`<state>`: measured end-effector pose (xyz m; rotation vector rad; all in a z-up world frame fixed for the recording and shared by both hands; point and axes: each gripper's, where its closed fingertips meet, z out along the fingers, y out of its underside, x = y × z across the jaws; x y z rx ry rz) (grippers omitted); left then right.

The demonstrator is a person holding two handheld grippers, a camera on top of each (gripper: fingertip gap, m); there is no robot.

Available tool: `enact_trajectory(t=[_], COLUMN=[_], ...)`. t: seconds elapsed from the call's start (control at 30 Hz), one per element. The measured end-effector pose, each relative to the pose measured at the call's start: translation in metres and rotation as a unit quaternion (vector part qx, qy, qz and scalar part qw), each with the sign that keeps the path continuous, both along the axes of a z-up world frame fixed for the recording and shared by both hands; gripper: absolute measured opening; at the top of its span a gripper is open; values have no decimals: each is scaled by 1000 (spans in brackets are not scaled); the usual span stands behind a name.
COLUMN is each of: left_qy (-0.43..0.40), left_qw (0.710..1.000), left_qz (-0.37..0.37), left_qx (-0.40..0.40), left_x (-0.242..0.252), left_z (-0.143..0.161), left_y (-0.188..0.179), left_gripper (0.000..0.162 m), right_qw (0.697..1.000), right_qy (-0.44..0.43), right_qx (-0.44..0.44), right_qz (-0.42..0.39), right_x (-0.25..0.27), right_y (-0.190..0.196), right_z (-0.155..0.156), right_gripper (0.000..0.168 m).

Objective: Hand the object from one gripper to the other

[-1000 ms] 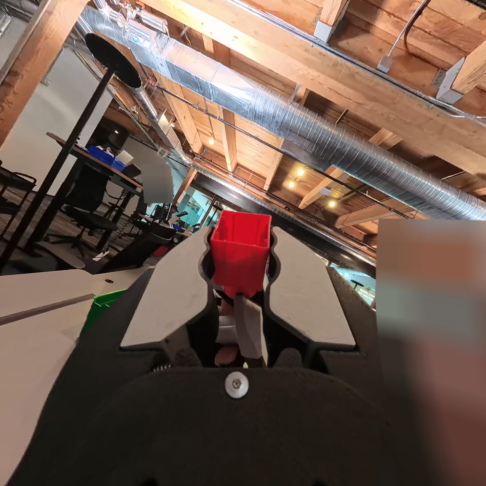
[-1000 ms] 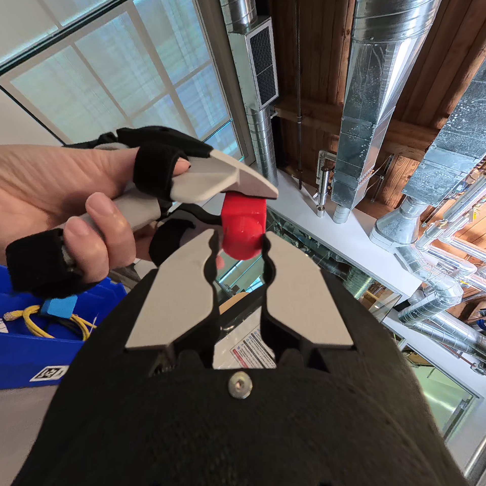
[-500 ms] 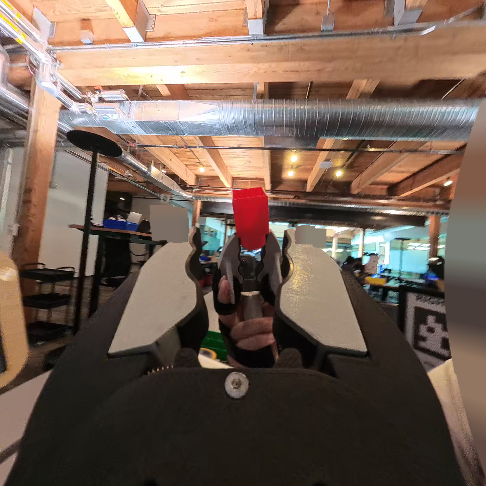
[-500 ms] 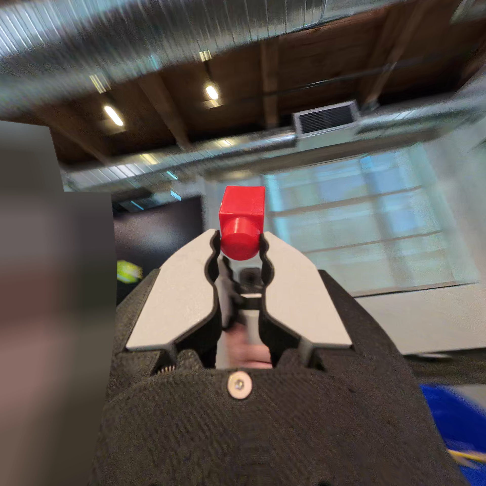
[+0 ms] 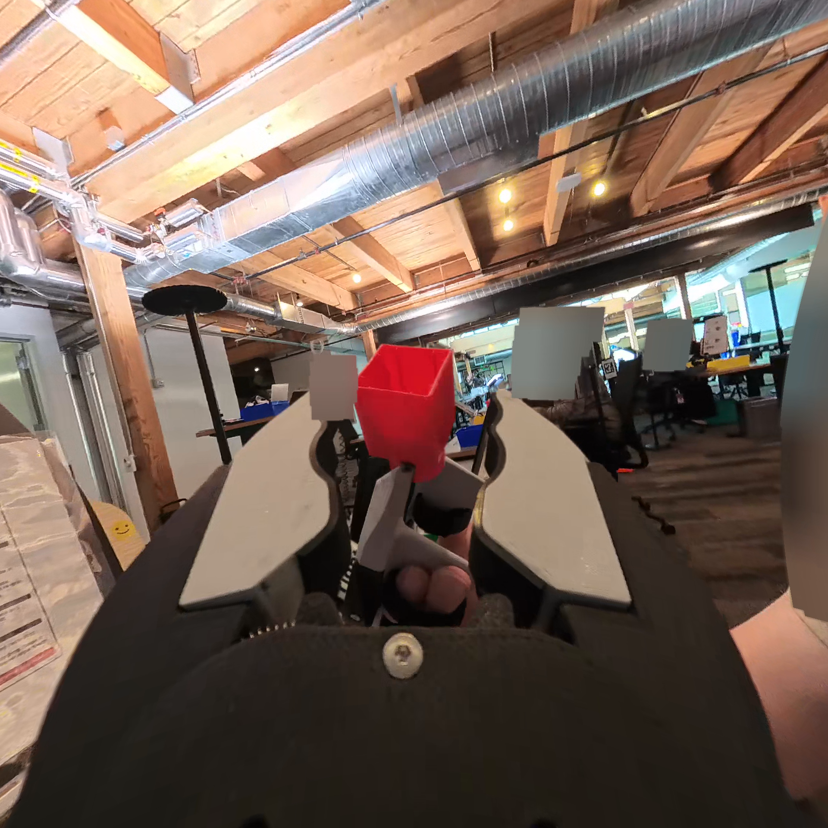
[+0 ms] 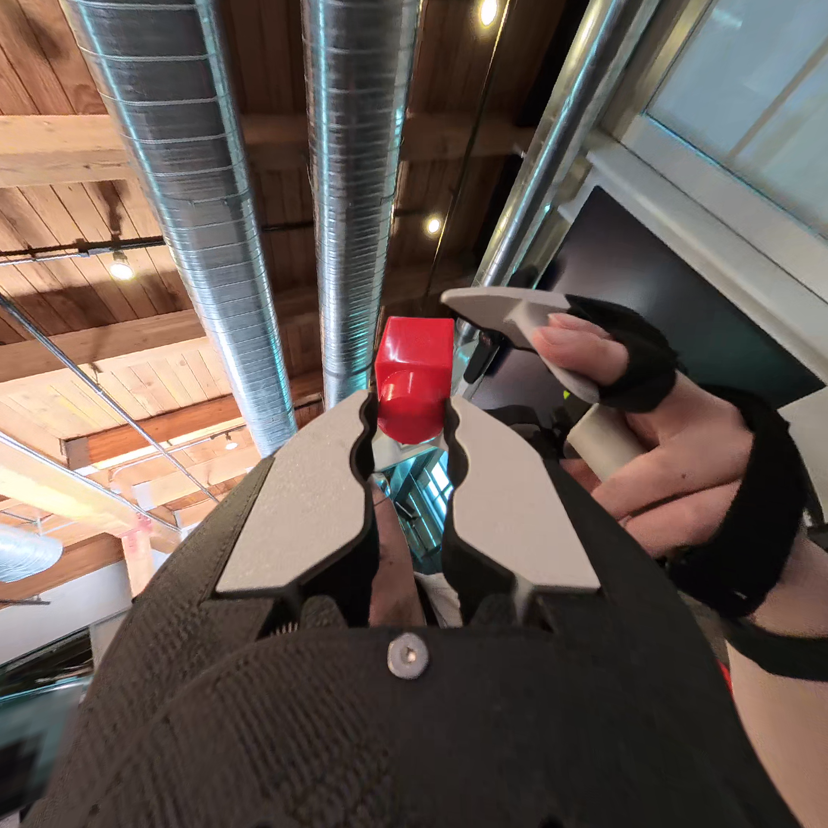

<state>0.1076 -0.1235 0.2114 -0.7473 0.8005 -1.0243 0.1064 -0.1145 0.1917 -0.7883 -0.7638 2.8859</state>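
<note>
The red cup has a square open top and a round base. In the left wrist view it stands tilted between the wide-open fingers of my left gripper, with a gap on each side. My right gripper is shut on the round base of the red cup. The right gripper's grey fingers also show from below in the left wrist view. In the right wrist view, the open left gripper, held by a gloved hand, is just right of the cup.
Both grippers are raised in the air, aimed towards the wooden ceiling and the silver ducts. A black pole lamp, a wooden post and desks with blue bins stand far behind. Only a small space, under 4 cm, lies between the two pairs of fingers.
One second ago my left gripper was shut on the cup with the right gripper at its base. The left has since opened, and the right gripper alone holds the cup. Both views have swung round.
</note>
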Motion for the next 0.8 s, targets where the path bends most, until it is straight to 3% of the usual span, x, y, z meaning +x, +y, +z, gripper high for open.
enact_trajectory(t=[0.07,0.13,0.23,0.33,0.43,0.5,0.6,0.7,0.8], left_qy=[27,35,54,65,65,106,208,262,300], left_qw=[999,997,990,972,935,881,776,727,690], left_qz=[14,32,86,192,319,428,552,580,591], left_qx=[12,54,102,118,142,174,225,258,289], left_x=[3,2,0,-11,-30,-41,-46,-34,-21], left_z=[-6,-8,-8,-4,3,0,-14,-27,-38], left_y=[1,-5,-7,7,24,39,62,72,76], left_gripper=[58,41,38,37,37,37,37,37,36], right_qw=[1000,999,999,994,951,879,705,526,421], right_qy=[-4,-2,-2,-47,-91,-108,-127,-166,-233], right_qx=[7,12,6,25,88,174,324,429,474], right_qz=[19,42,32,-93,-282,-430,-618,-715,-737], right_x=[-6,-9,-14,-27,-30,-27,-19,-14,-14], right_y=[-6,-11,-6,19,48,55,50,42,45], right_z=[-3,-5,-7,-19,-25,-21,-9,-3,-9], right_gripper=[29,31,33,41,47,50,62,62,61])
